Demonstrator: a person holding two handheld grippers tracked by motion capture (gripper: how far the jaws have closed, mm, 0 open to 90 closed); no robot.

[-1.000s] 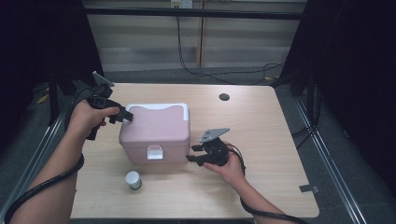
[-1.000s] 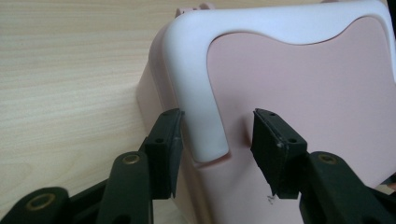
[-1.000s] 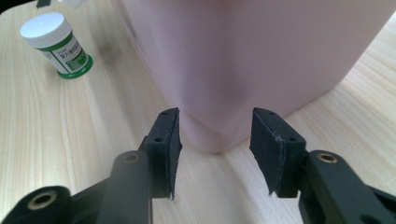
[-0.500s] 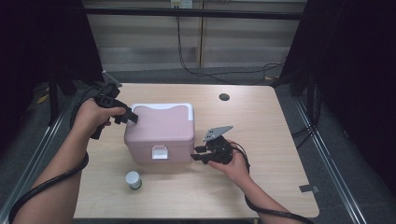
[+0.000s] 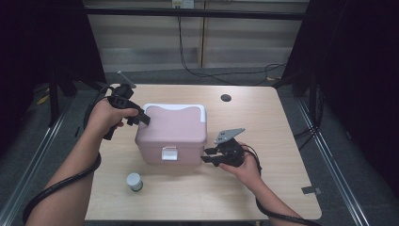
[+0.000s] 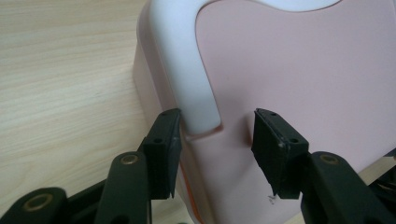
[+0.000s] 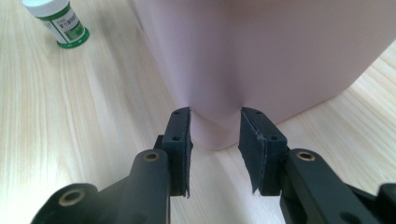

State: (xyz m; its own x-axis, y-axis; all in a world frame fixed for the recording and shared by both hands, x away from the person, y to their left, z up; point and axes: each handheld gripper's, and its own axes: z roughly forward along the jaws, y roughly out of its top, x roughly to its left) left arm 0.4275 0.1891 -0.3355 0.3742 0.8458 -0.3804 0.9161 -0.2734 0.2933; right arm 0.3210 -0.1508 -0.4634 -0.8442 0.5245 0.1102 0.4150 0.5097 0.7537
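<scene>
Centre frame, the left tool straddles the end of the white handle on the pink box, jaws partly open and pressing nothing. Lower right, the right tool sits at the box's near corner; its jaws have just been closing around that corner, not yet pinching it. A small green-labelled jar stands apart on the surface. Judging by the latched lid, opening or lifting remains undone.
</scene>
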